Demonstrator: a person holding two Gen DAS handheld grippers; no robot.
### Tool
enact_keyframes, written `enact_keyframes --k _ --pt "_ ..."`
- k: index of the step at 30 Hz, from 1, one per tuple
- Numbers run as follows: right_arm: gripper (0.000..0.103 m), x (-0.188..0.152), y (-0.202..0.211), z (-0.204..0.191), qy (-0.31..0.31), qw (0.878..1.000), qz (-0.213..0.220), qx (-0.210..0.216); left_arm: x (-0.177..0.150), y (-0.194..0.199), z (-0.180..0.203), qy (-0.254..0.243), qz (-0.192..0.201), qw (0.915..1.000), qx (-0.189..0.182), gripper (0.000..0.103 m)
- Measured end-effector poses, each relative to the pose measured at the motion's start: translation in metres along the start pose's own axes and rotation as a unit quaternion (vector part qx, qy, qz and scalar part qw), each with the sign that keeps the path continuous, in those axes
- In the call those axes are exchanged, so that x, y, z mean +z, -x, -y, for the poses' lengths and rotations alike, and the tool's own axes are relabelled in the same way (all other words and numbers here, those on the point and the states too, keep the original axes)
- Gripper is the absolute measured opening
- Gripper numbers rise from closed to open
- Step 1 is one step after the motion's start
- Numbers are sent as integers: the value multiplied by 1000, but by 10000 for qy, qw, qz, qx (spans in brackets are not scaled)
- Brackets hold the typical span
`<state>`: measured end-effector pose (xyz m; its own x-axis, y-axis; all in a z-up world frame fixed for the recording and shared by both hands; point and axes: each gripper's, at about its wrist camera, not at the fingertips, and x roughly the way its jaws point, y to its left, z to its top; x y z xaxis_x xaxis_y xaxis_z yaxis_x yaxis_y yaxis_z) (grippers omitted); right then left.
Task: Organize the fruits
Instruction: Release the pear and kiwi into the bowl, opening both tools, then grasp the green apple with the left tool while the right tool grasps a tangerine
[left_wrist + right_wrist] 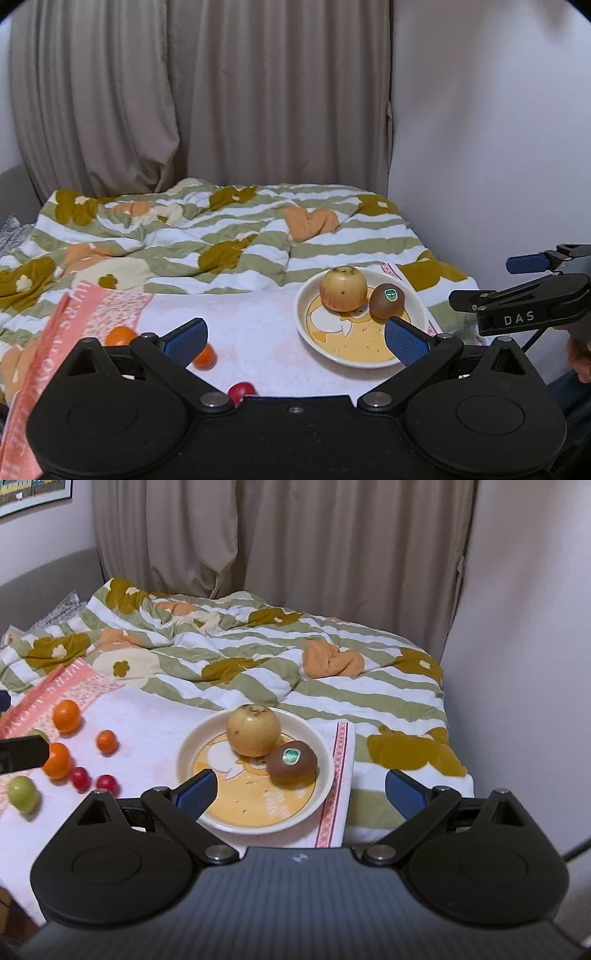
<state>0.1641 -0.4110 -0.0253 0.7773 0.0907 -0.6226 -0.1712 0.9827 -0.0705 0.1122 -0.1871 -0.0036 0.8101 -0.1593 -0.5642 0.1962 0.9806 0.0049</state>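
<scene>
A cream plate (255,823) sits at centre frame in the right wrist view, holding a yellow apple (253,731) and, touching it on the right, a brown kiwi (291,762) with a green sticker. Loose fruit waits at the left edge on a pale cloth (147,716): three oranges (66,715), two small red fruits (79,777) and a green one (23,793). The oranges look firm and light, best taken across their widest part; the small red fruits are smooth and round, likely to roll or slip from a hard squeeze. The right gripper (301,792) hangs over the plate's near rim with jaws spread wide and nothing between them. In the left wrist view, the left gripper (295,341) is likewise spread and empty, one blue pad in front of a small orange (205,357) at lower left.
</scene>
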Motion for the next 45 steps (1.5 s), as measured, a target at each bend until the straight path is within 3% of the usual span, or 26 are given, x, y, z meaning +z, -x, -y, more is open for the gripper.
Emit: enact_keyframes --k 8,18,28,39,42,45 --pt "103 -7 48 -29 -96 9998 92 128 -18 54 -22 -8 133 9990 417 103" --pt "103 -17 61 -87 -186 9995 95 243 -47 75 -97 26 16 9970 769 103" --pt "103 -37 37 -159 -504 9986 -90 104 -82 59 -157 -297 -255 9983 432 103" --pt "103 -64 -12 -212 -906 9955 -237 -168 -118 6 -187 -803 -401 9959 -113 103" --pt "103 -69 -29 -219 -940 9950 -301 -175 -127 -13 -190 -858 -509 9948 -228 101" --pt "103 -73 -46 -225 -902 9949 -419 -175 -134 -30 -191 -821 -623 9940 -370 93"
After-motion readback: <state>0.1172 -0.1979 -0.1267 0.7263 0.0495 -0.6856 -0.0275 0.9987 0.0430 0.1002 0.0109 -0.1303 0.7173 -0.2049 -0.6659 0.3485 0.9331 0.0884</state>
